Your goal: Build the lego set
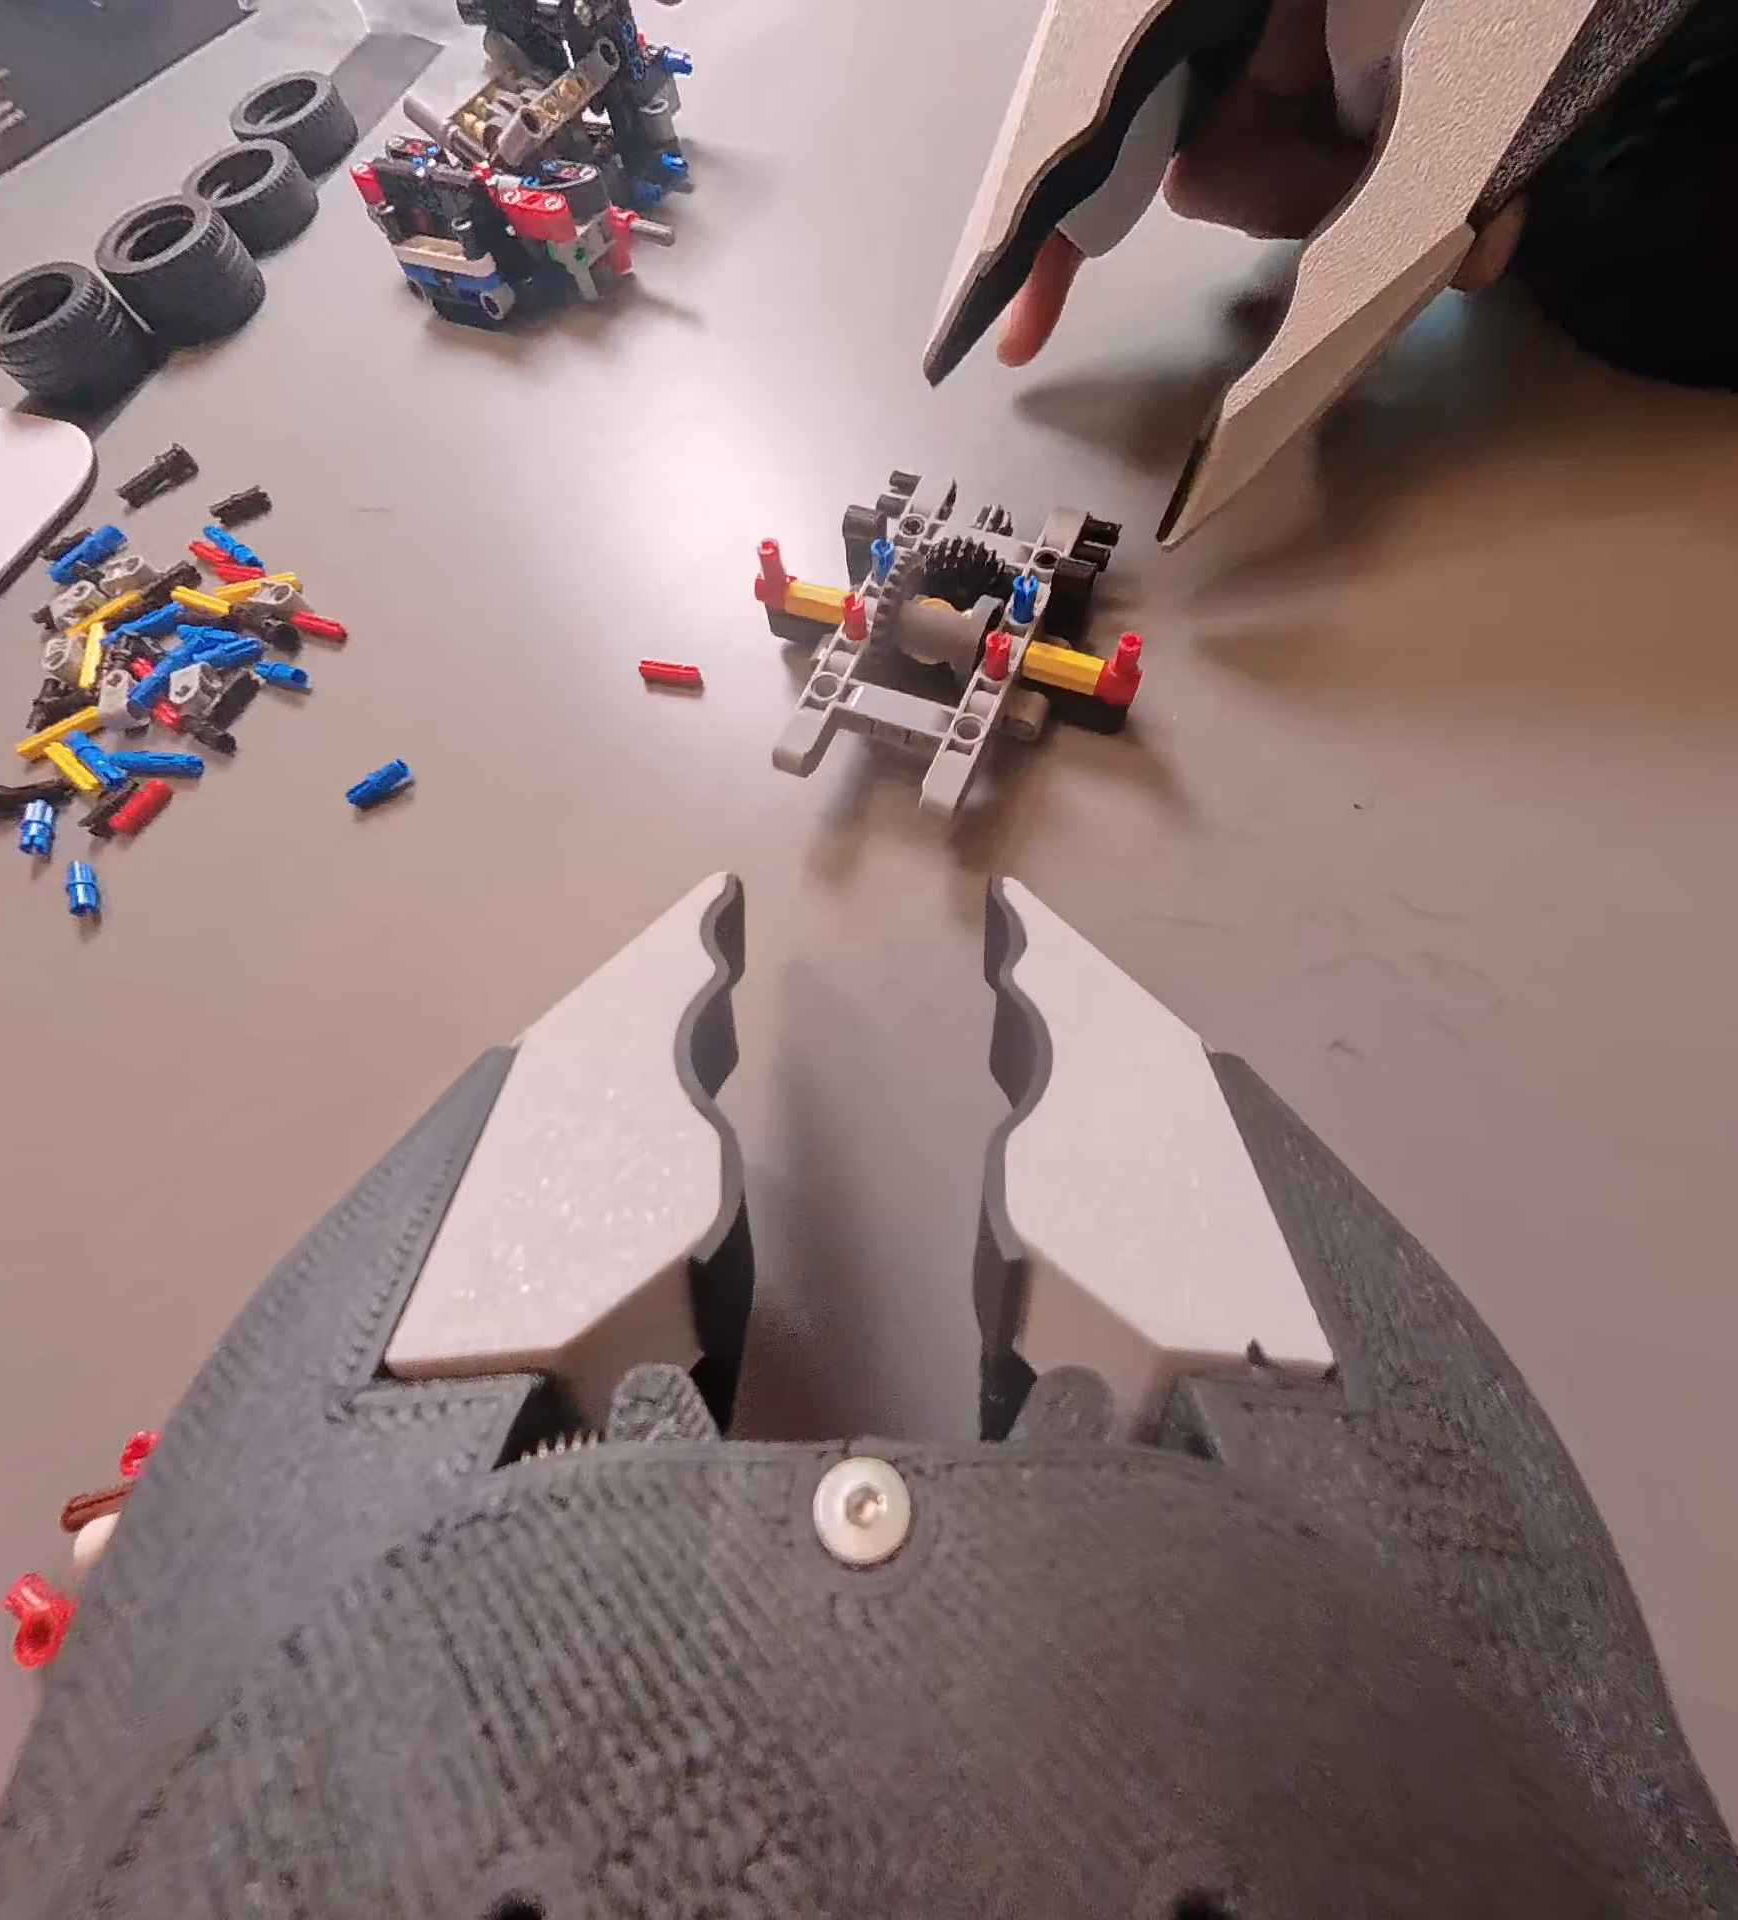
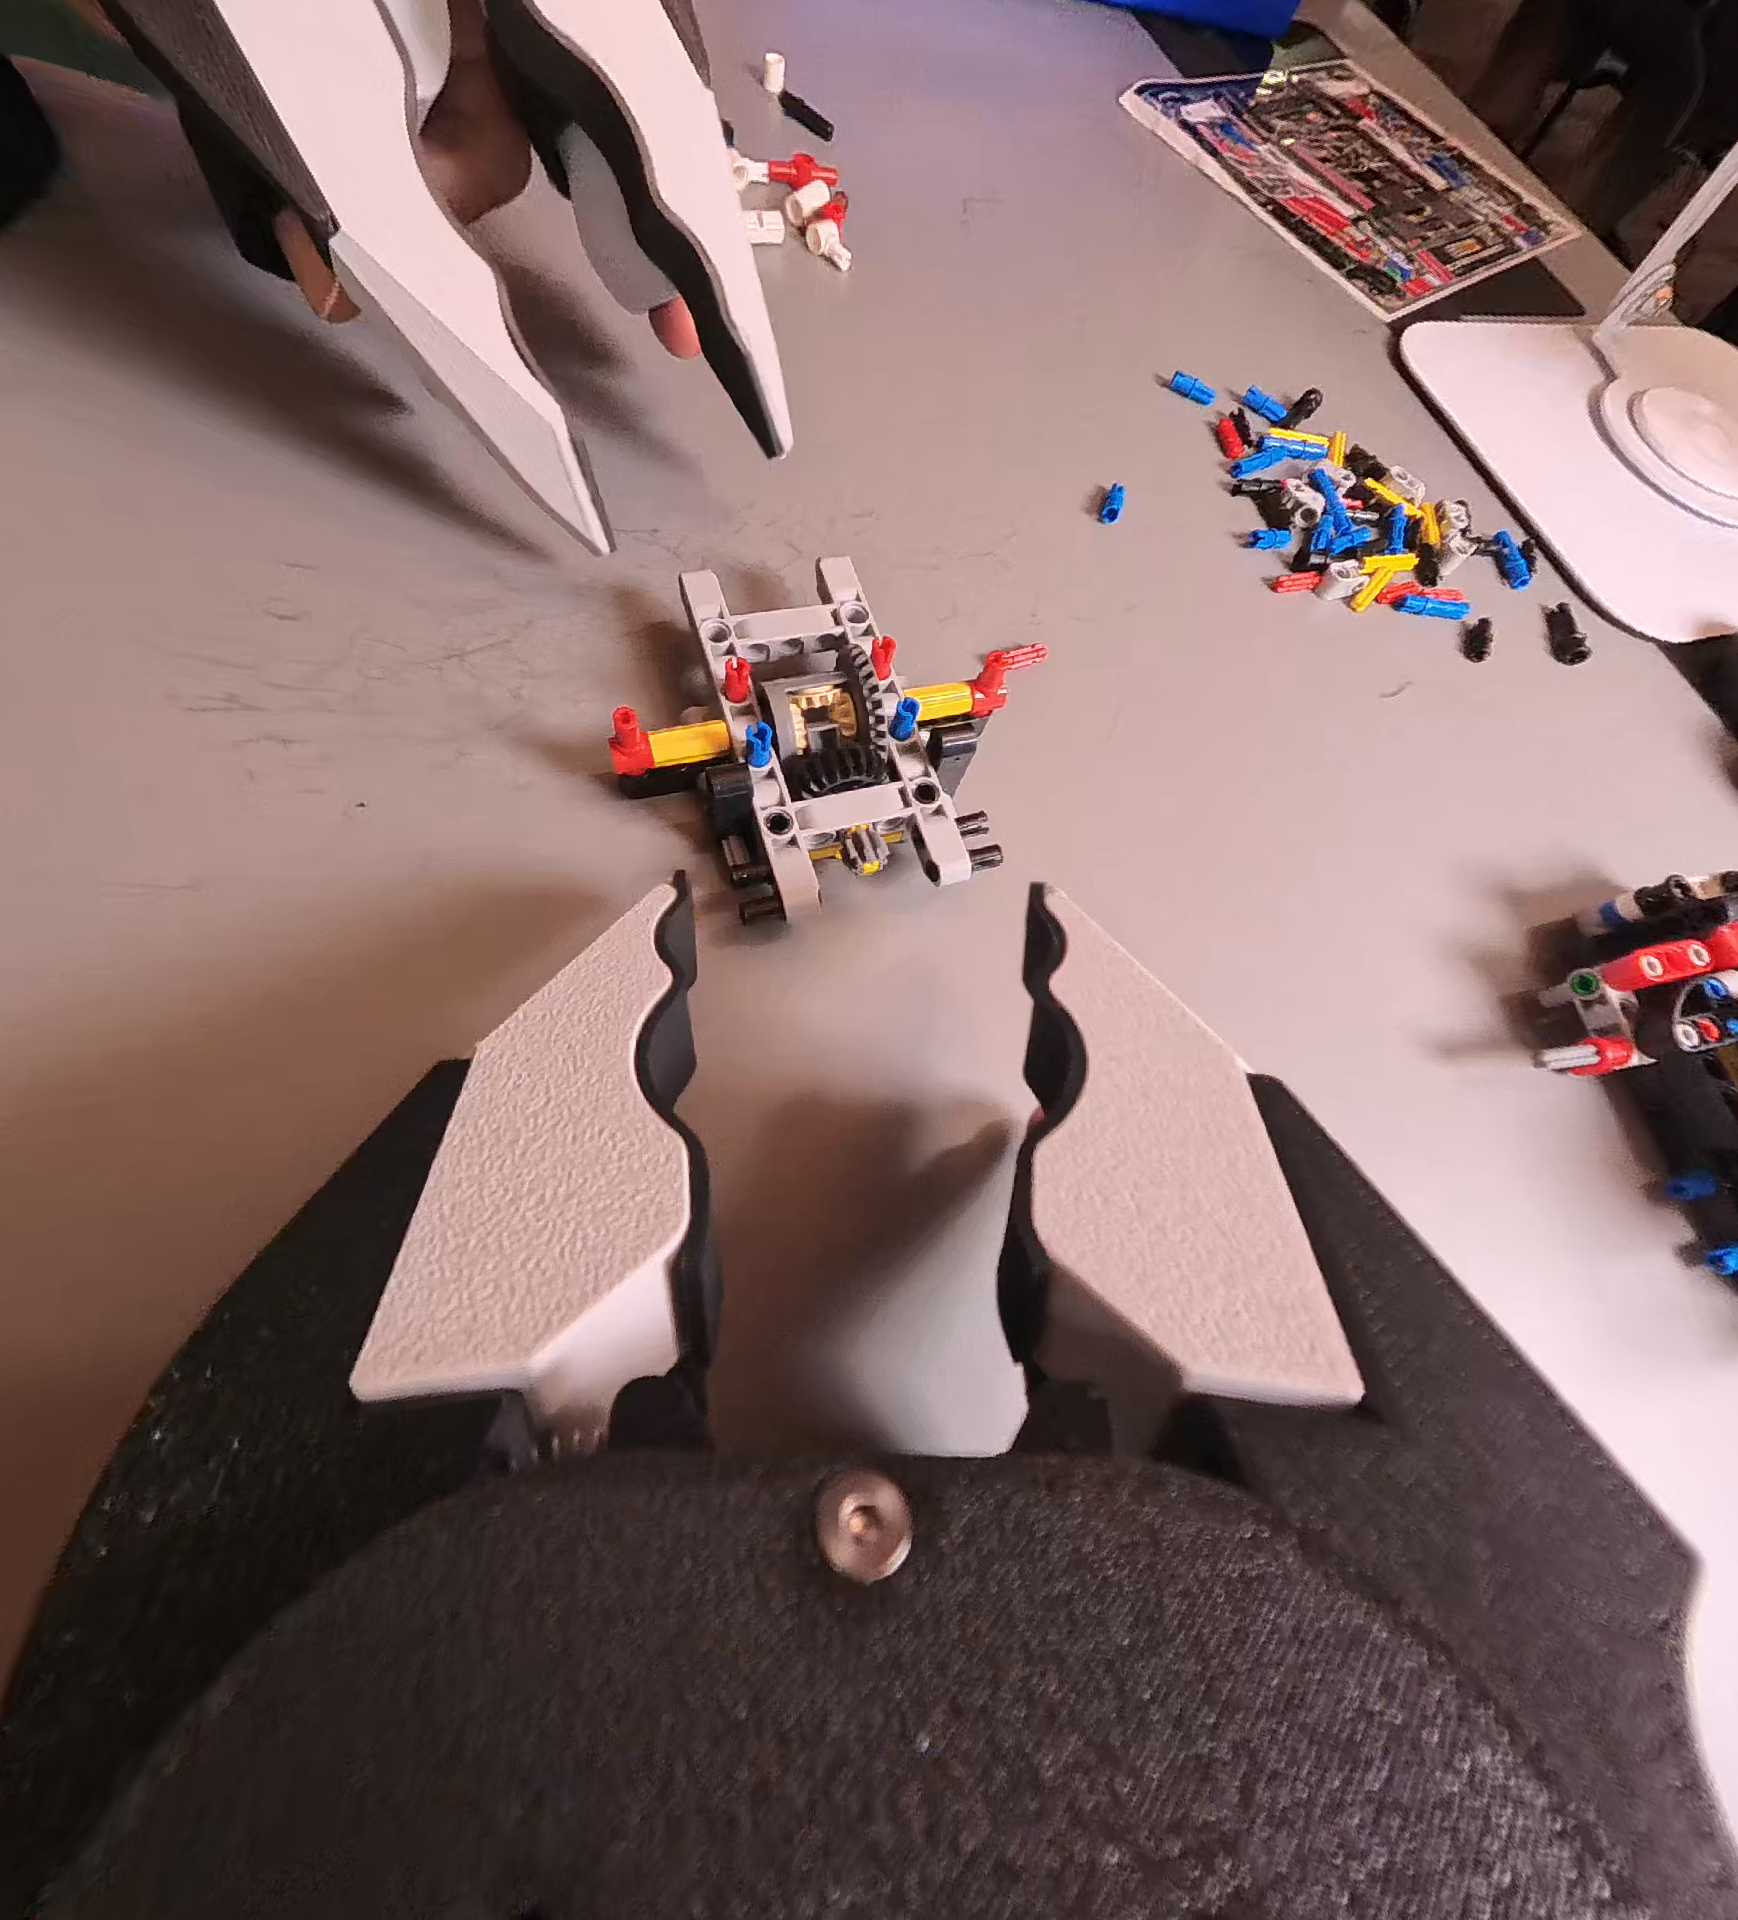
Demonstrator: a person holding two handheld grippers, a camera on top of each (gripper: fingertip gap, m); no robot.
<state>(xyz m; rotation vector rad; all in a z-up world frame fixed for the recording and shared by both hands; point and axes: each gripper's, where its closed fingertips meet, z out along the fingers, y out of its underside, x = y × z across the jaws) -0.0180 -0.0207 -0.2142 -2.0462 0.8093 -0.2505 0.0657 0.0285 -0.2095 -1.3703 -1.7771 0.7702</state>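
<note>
Lego gearbox frame (image 1: 951, 652), grey with a yellow cross axle and red and blue pins, sits on the counter (image 1: 1364, 935) between our two tools. It lies just ahead of the left hand-held gripper (image 1: 863, 894), whose fingers are spread with nothing between them, and the frame is clear of both tips. From the other side it lies just ahead of the right hand-held gripper (image 2: 857, 891), also spread and empty; its left fingertip (image 2: 673, 904) sits very near the frame's black corner pins, and we cannot tell whether it touches them.

Our left wrist view shows what the right one lacks: four black tyres (image 1: 164, 255) in a row far ahead to the left, a lone red pin (image 1: 671, 673) left of the frame, and a stray blue pin (image 1: 379, 782). Our right wrist view alone shows the instruction booklet (image 2: 1348, 171) far ahead to the right, a white lamp base (image 2: 1613, 457), and small white and red connectors (image 2: 803, 203) beyond the left tool. Both views show the loose pile of pins (image 1: 153, 649) and the larger chassis build (image 1: 522, 197).

Each tool points down at a slant toward the frame, facing the other, with bare fingertips of the holding hand (image 2: 522, 229) visible behind the far tool.
</note>
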